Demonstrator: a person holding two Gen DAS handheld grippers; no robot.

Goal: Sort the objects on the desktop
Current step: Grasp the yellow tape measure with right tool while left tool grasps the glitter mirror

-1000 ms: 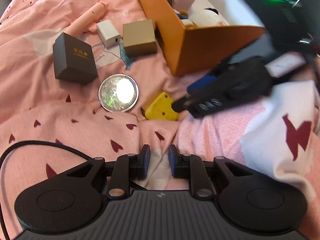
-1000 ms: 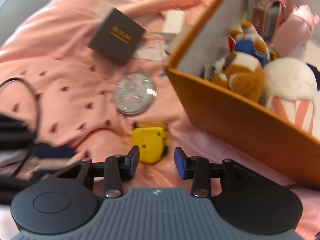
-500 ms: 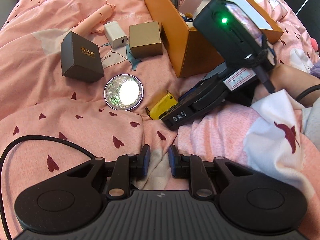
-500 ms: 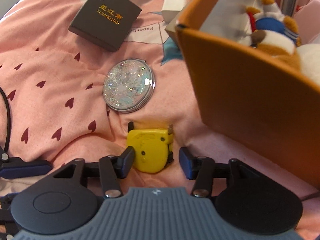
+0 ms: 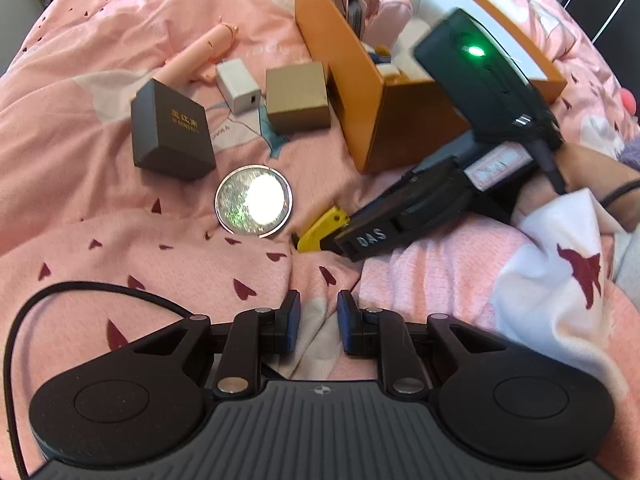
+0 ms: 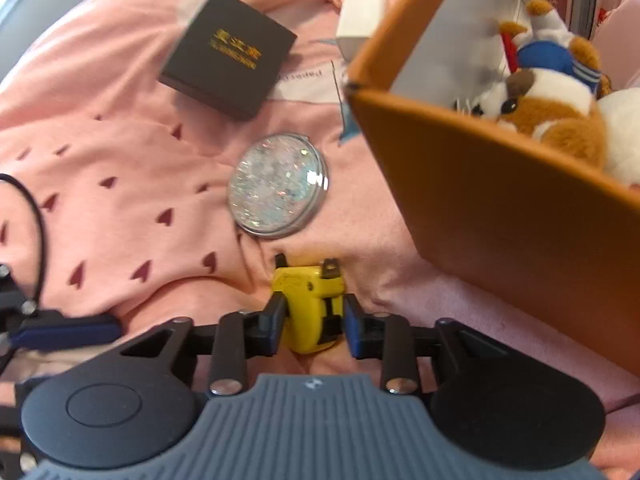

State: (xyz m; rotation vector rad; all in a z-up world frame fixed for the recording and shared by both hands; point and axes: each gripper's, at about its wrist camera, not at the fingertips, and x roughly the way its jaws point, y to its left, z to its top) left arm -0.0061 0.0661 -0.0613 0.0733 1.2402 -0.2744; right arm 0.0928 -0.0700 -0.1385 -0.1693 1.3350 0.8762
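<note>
A small yellow tape measure lies on the pink bedding, just below a round glittery compact mirror. My right gripper straddles it, jaws closing, and both pads touch its sides. In the left wrist view the same tape measure pokes out from under the right gripper, beside the mirror. The left gripper hovers nearer the camera over the bedding, its jaws narrowly open with nothing between them. An orange box stands behind.
A black gift box, a white charger, a tan box and a pink tube lie left of the orange box. Plush toys sit inside it. A black cable loops at lower left.
The right gripper widened its jaws, came down over the yellow tape measure and closed in on its sides. The left gripper stayed where it was.
</note>
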